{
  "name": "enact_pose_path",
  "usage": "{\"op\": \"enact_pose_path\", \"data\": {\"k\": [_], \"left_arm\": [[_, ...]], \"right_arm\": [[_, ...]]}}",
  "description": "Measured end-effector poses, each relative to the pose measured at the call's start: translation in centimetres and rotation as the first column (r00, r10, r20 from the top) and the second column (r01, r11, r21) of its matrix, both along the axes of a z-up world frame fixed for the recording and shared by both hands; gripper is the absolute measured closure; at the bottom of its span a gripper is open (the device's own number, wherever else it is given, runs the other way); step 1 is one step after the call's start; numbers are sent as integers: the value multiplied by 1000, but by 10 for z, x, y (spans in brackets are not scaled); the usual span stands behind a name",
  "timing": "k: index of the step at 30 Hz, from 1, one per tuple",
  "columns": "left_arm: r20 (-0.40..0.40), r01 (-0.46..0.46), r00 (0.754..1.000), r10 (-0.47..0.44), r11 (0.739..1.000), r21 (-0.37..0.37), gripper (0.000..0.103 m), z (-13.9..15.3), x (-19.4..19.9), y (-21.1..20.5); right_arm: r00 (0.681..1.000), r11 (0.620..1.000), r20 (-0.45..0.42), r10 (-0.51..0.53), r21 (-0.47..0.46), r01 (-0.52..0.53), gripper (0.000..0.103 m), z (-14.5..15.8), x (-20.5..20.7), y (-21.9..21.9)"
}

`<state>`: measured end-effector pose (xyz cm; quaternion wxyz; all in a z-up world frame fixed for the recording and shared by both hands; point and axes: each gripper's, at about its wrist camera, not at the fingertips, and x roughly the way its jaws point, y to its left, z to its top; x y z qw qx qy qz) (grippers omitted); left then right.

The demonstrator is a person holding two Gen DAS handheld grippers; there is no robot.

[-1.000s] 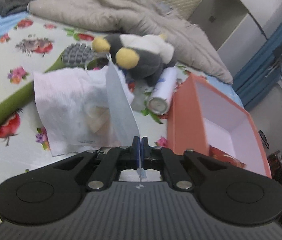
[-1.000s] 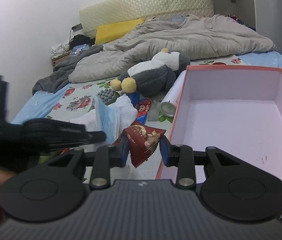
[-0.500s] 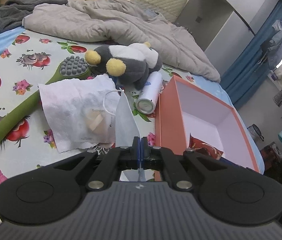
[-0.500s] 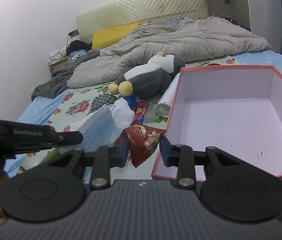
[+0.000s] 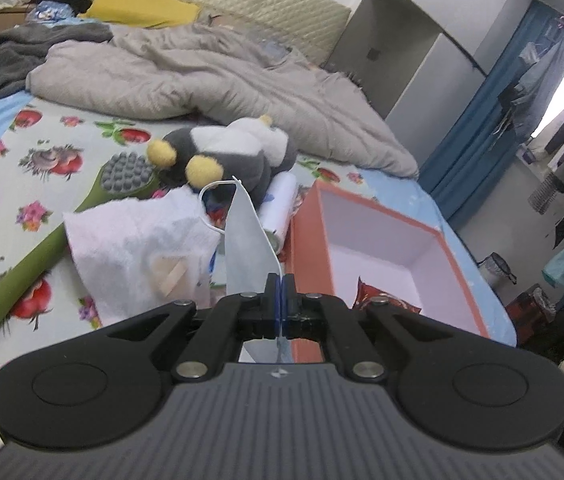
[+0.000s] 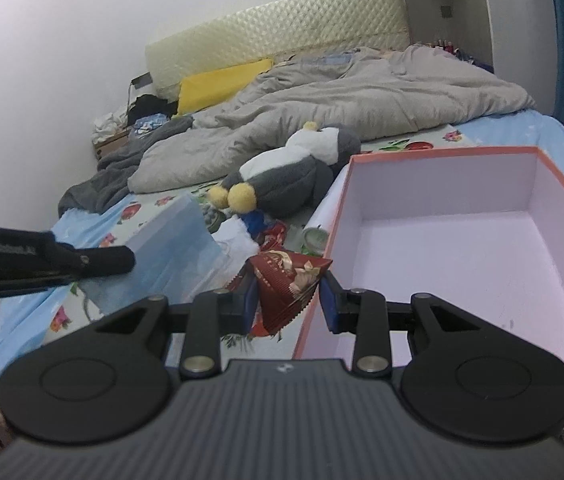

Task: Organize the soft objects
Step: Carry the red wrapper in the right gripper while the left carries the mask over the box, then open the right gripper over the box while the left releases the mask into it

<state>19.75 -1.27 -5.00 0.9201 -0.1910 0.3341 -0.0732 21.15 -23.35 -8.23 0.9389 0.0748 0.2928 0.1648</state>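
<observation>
L gripper (image 5: 280, 294) is clamped flat on a blue mask (image 5: 246, 248), pads pressed together w/ only the thin fabric between. The mask stands up from the pinch toward 12 o'clock, ear loop (image 5: 212, 200) curling off its top at 11. Held by 1 edge so it hangs clear of the bed (image 5: 22, 168) and can prob. go straight over the box (image 5: 305, 248) wall, which sits just at 1 o'clock of the gripper.

R gripper (image 6: 289, 303) has a red snack pack (image 6: 287, 286) between its pads; left pad touches it, right pad shows a small gap, so the hold looks loose or opening — can't tell for sure. The pack is at the box's near-left corner, just outside the wall in the R view, hanging above the bed. Box interior is bare in that view.

Rest of the soft stuff lies on the bed: penguin plush (image 5: 218, 160) at 12 o'clock beyond the mask, white cloth (image 5: 138, 248) at 10, touching a green brush (image 5: 26, 264) running off to 8. A can (image 5: 280, 208) lies between plush and box. Grey duvet (image 5: 210, 76) is bunched far back at 12.

Judging by the layout, the box is the drop spot: 2 items are up and both grippers crowd its near-left side. Risk: the limp mask could catch on the rim.
</observation>
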Motion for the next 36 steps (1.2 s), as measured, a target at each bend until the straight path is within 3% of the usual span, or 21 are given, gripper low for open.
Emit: {"op": "enact_pose_path", "data": {"k": [13, 19, 27, 36], "left_arm": [[125, 108, 986, -109, 994, 11, 102, 55, 32, -46], [115, 178, 977, -179, 984, 22, 102, 61, 60, -79], [23, 255, 966, -256, 966, 37, 102, 27, 106, -125], [-161, 332, 934, -318, 941, 68, 102, -37, 153, -166]], "right_arm": [[992, 998, 113, -55, -10, 57, 67, 47, 13, -33], [987, 993, 113, -113, -32, 117, 67, 55, 28, -64], [982, 981, 28, -187, -52, 188, 67, 24, 49, -104], [976, 979, -98, -195, -80, 188, 66, -26, 67, -120]]}}
